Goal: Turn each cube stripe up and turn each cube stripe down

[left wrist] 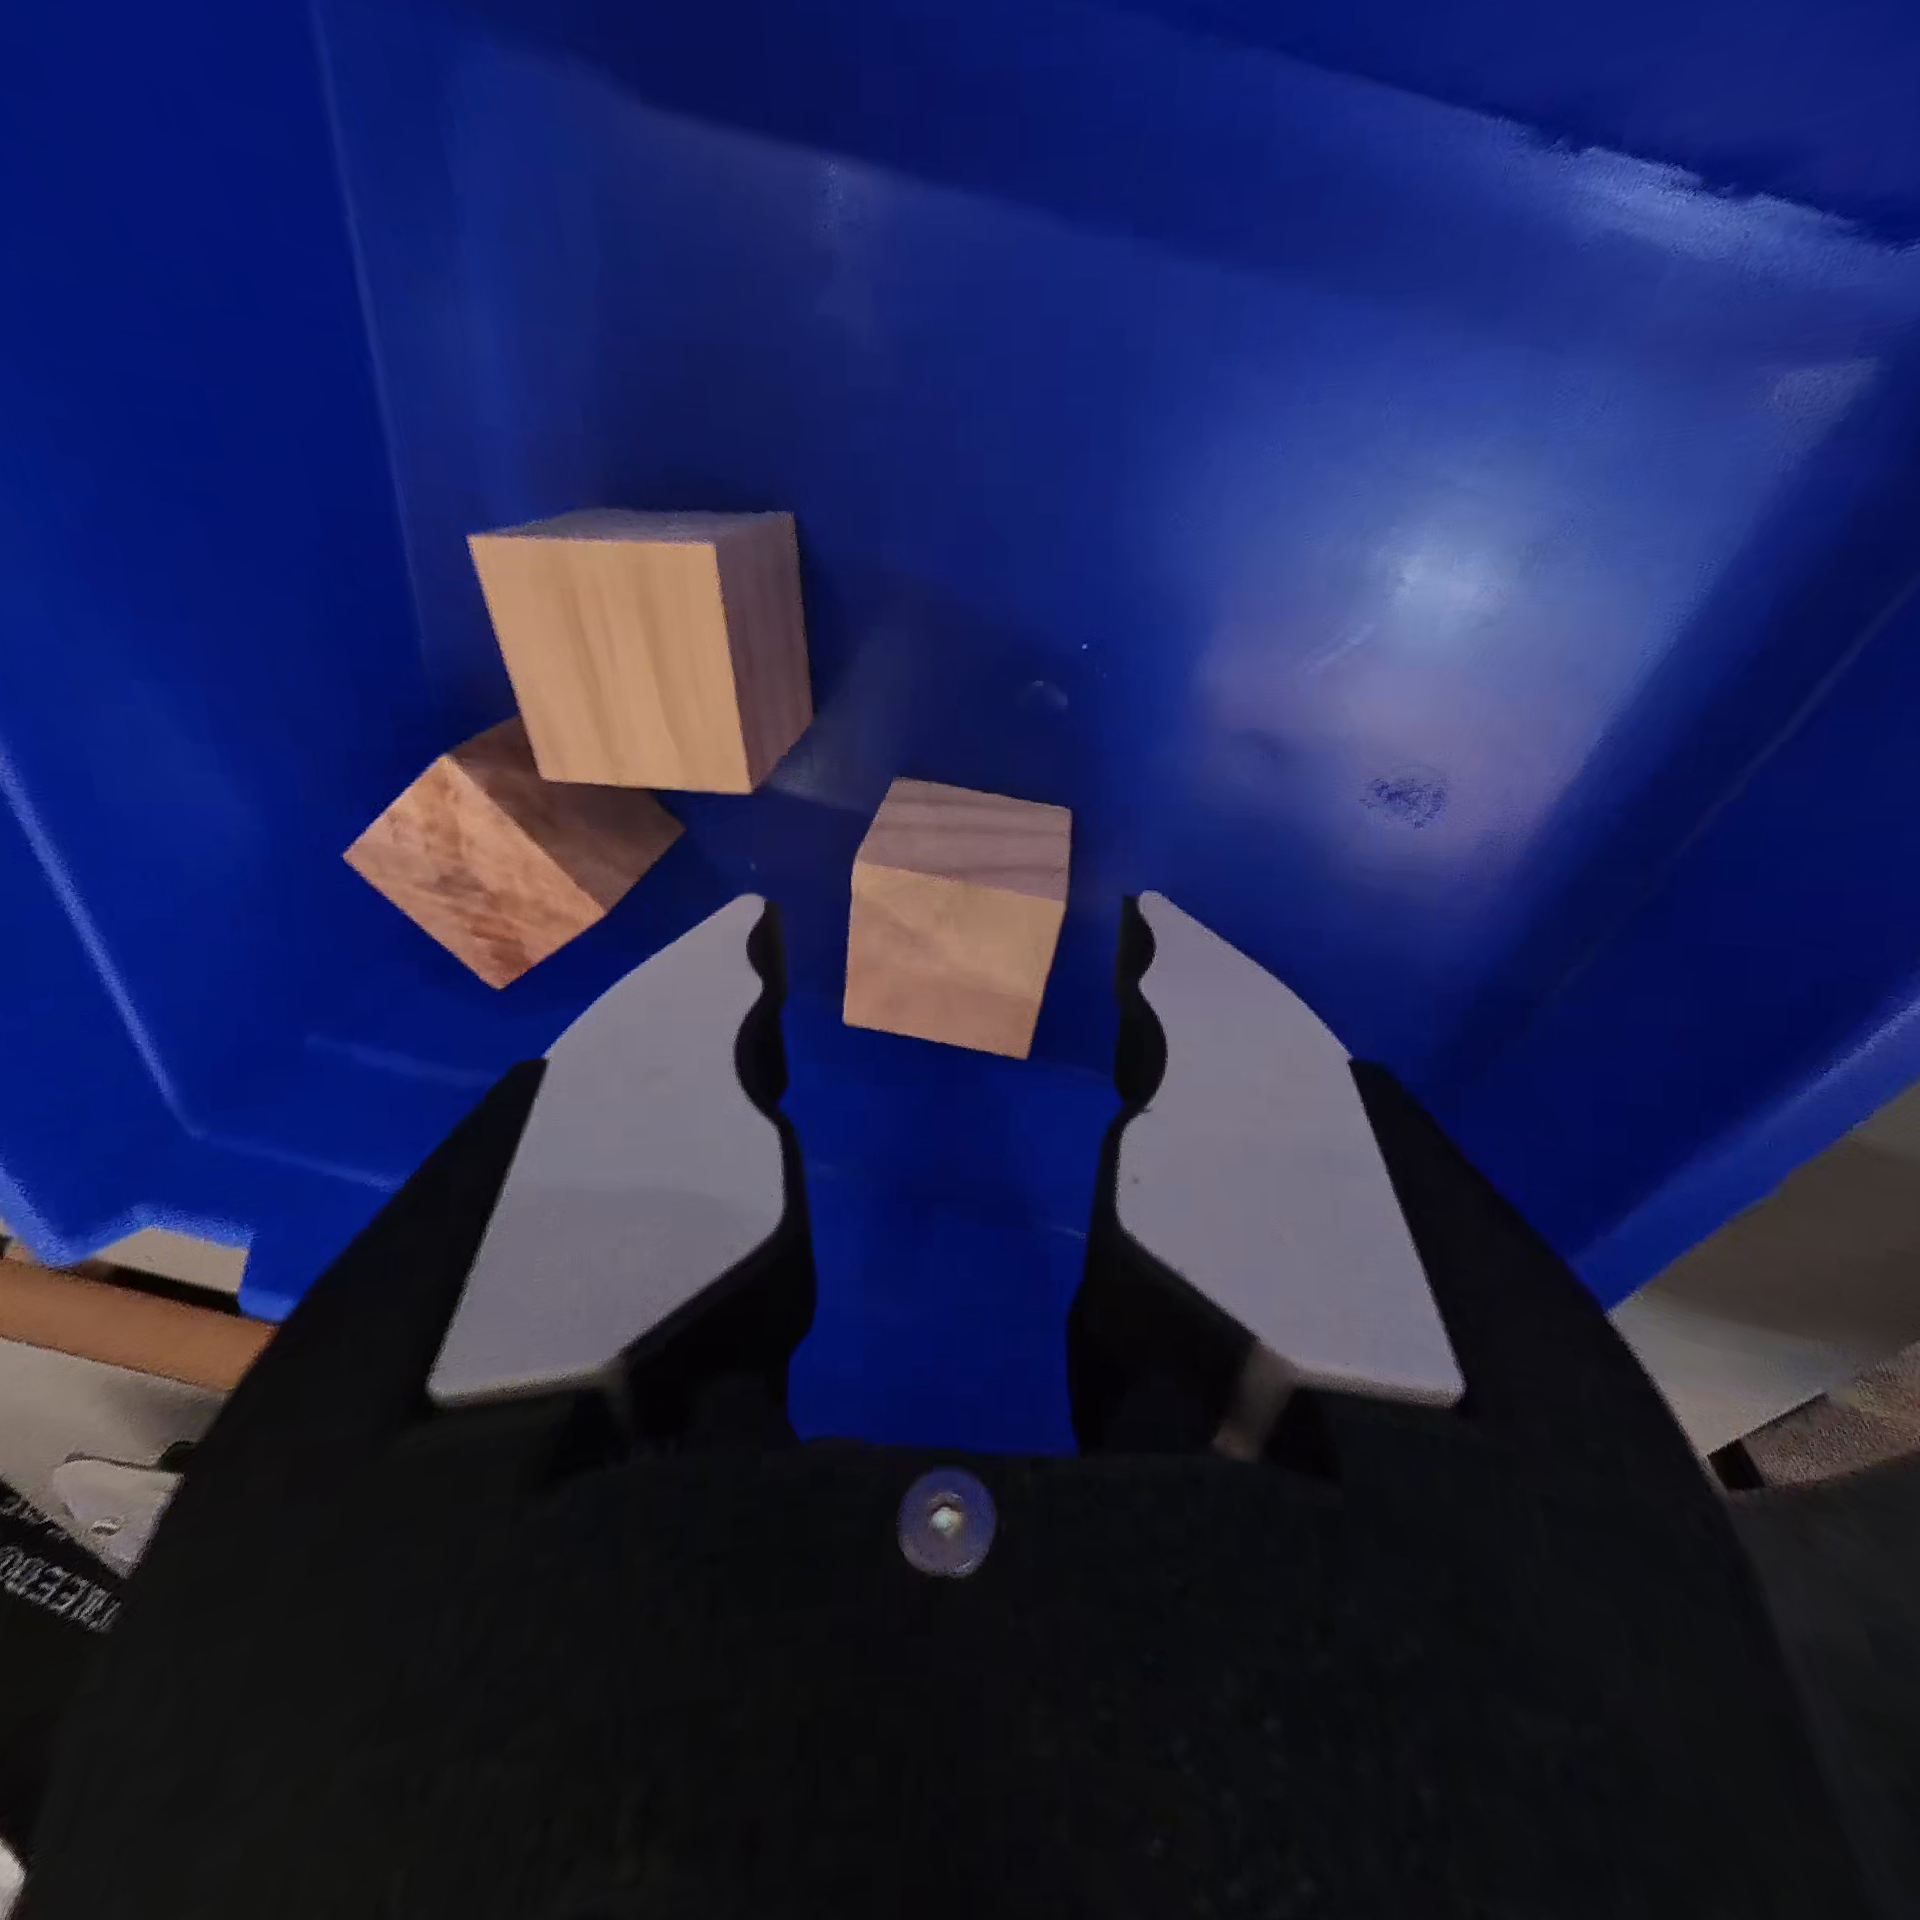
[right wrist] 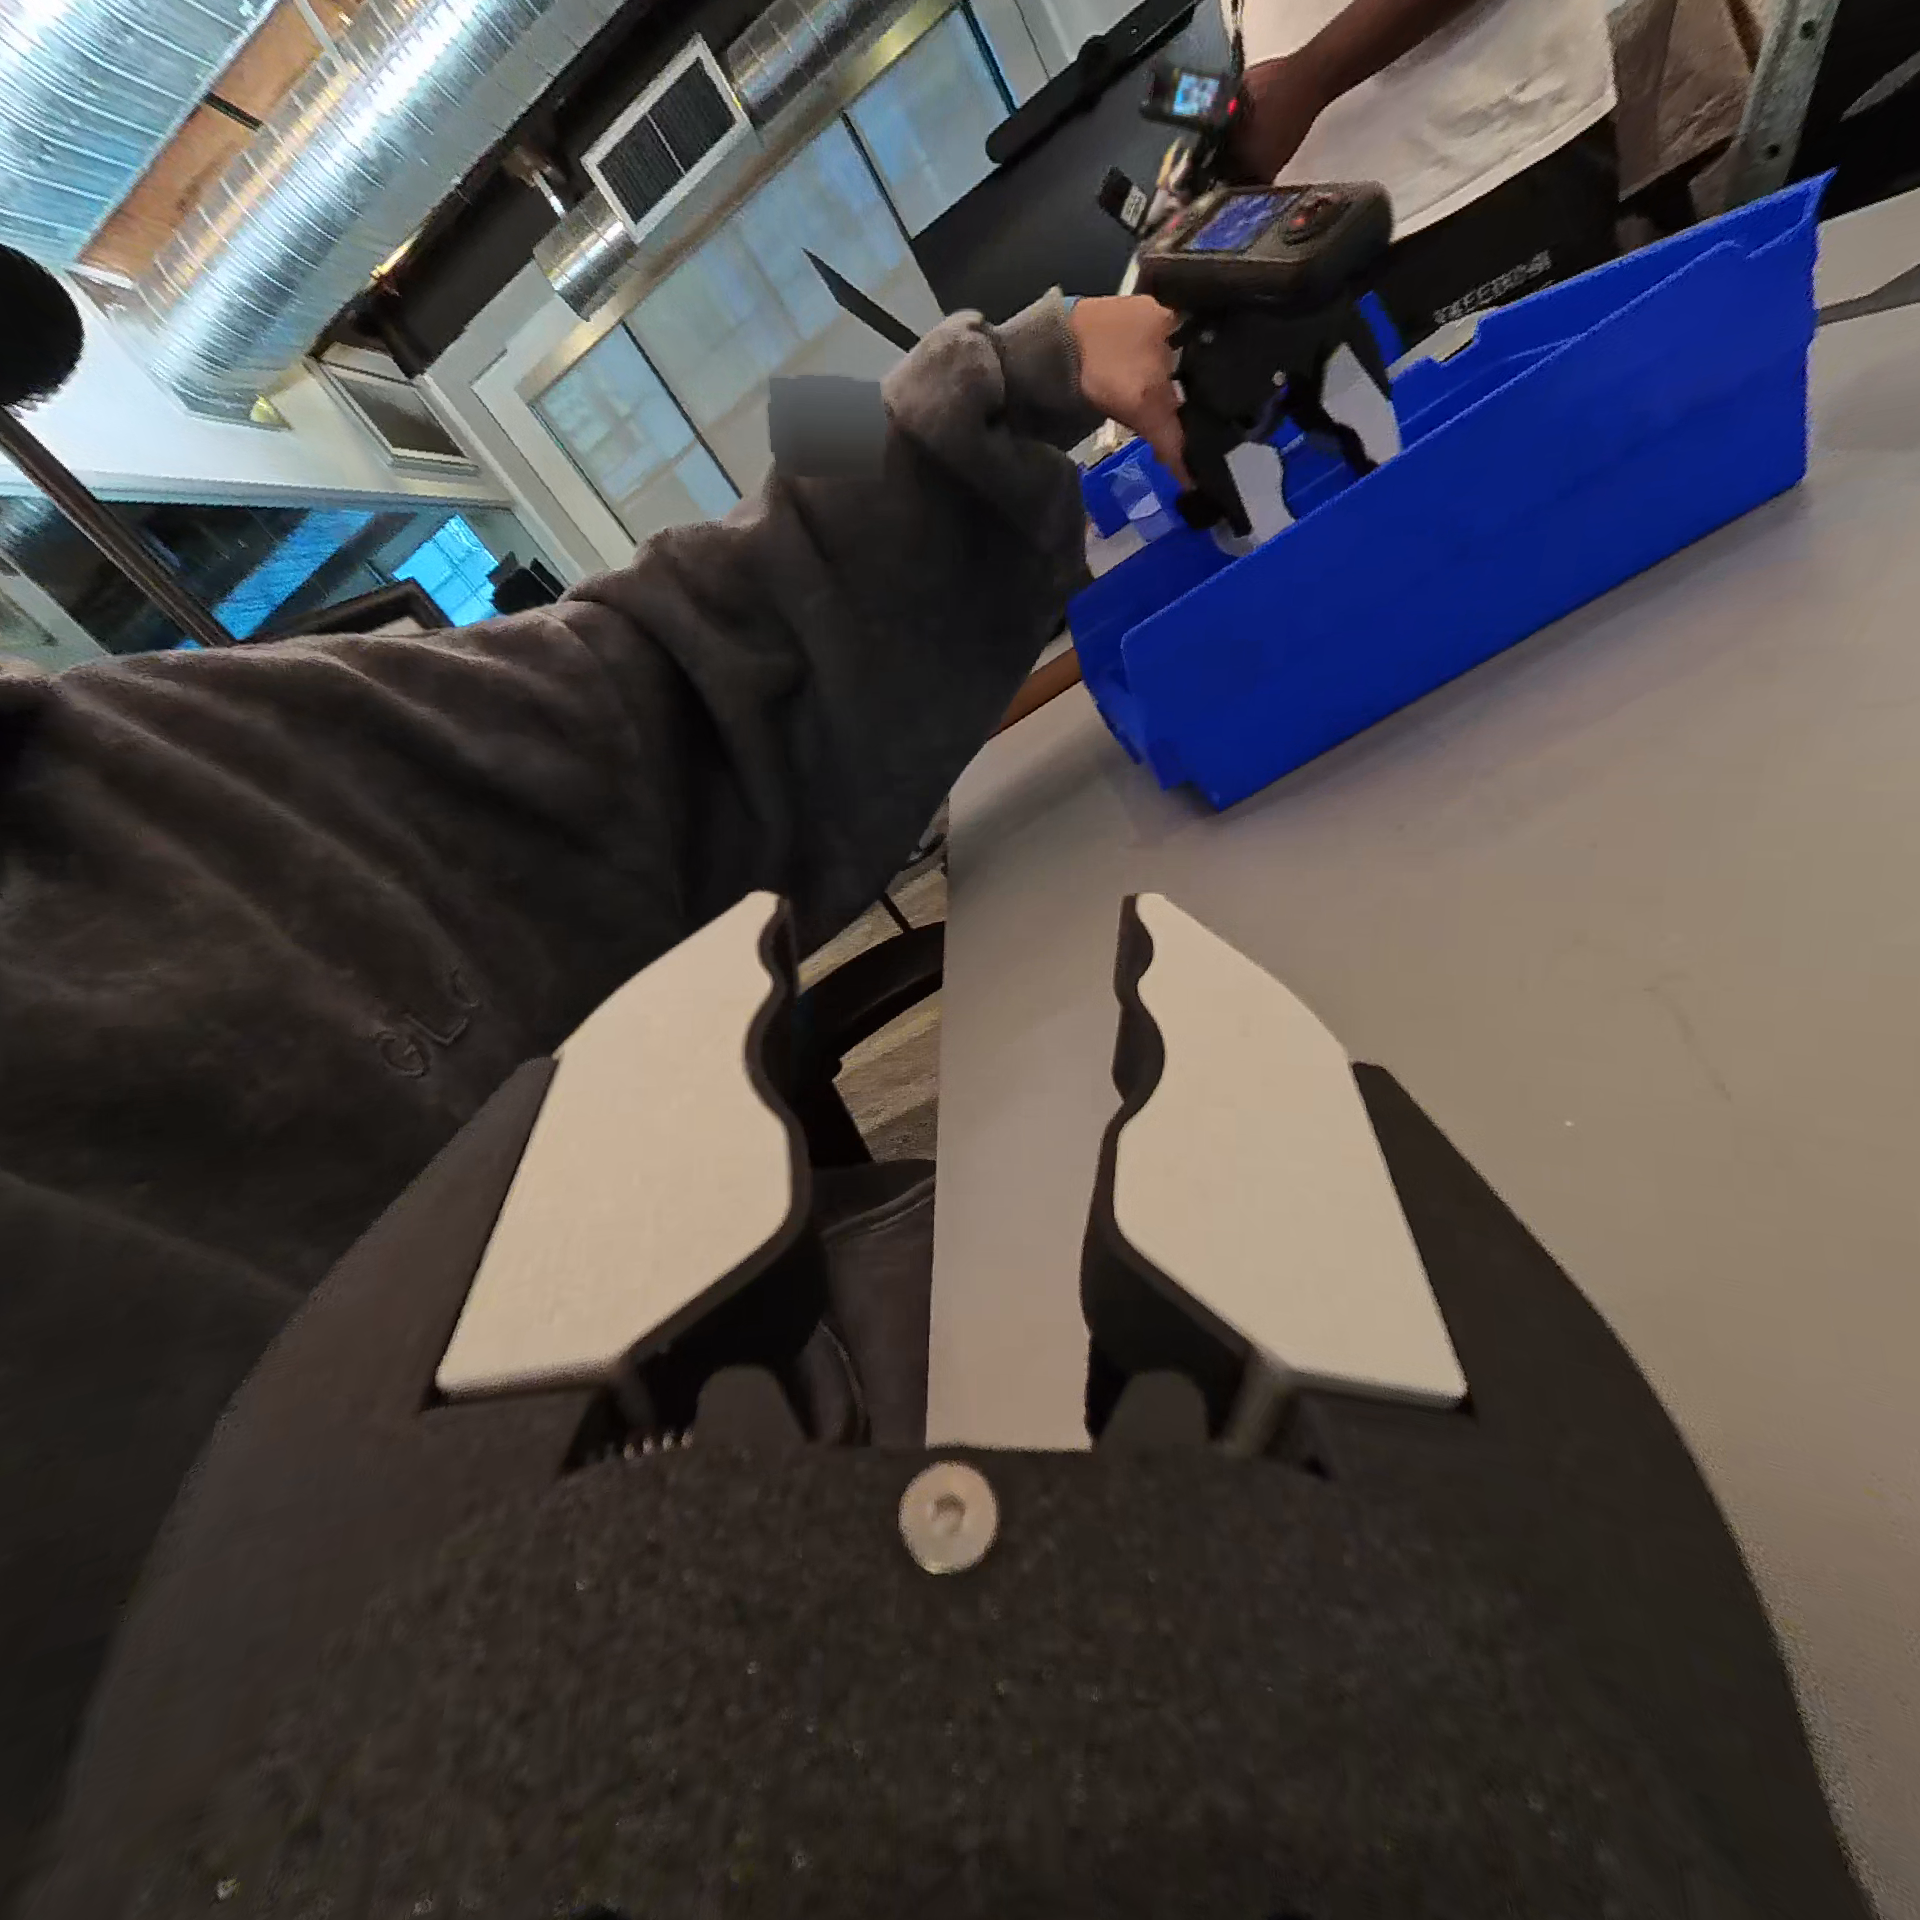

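Three wooden cubes lie on the floor of a blue plastic bin (left wrist: 1351,520). The nearest cube (left wrist: 951,925) sits between my left gripper's (left wrist: 945,914) open fingertips, apart from both fingers. A larger-looking cube (left wrist: 644,655) leans over a darker cube (left wrist: 499,862) to the left. No stripe shows on the visible faces. My right gripper (right wrist: 951,914) is open and empty, held over the near edge of the grey table (right wrist: 1507,1039), far from the bin (right wrist: 1455,623). The left gripper also shows in the right wrist view (right wrist: 1288,457), reaching down into the bin.
The bin's walls rise around the cubes on all sides. A person's dark sleeve (right wrist: 520,779) fills the left of the right wrist view. Another person (right wrist: 1434,104) stands behind the table holding a device. A chair (right wrist: 862,997) is beside the table edge.
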Demonstrator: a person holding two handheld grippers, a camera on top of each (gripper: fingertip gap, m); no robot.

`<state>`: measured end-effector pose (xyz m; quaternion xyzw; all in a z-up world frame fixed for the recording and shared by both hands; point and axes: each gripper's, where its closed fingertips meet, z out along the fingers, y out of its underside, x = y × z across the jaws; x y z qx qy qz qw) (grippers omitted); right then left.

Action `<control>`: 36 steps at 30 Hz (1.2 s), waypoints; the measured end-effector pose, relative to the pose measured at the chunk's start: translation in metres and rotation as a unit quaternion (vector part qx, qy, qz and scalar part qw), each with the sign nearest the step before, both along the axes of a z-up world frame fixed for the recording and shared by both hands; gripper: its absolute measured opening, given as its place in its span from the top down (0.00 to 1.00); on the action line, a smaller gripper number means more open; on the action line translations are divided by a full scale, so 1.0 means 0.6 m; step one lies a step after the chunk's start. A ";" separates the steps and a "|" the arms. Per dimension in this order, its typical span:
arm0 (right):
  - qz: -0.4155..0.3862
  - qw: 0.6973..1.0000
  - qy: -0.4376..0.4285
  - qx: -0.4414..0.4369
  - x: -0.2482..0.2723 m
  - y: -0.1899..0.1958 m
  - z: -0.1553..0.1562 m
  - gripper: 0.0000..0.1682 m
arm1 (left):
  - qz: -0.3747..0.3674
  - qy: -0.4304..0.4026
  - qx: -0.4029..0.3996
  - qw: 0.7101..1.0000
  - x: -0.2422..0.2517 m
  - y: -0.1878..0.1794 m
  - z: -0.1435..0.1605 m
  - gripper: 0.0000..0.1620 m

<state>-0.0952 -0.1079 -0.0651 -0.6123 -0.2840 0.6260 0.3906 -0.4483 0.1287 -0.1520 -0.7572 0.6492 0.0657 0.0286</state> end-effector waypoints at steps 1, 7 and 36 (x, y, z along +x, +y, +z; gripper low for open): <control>0.006 1.000 0.003 -0.004 -0.002 0.000 -0.001 0.65 | 0.000 0.012 -0.007 1.000 -0.005 0.002 -0.008 0.62; 0.022 1.000 -0.021 -0.008 -0.013 -0.003 -0.022 0.65 | 0.004 0.025 -0.052 0.998 -0.013 -0.009 -0.043 0.72; -0.036 0.999 -0.006 -0.030 0.020 0.025 -0.017 0.68 | 0.169 -0.393 -0.088 0.900 0.503 -0.190 0.128 0.73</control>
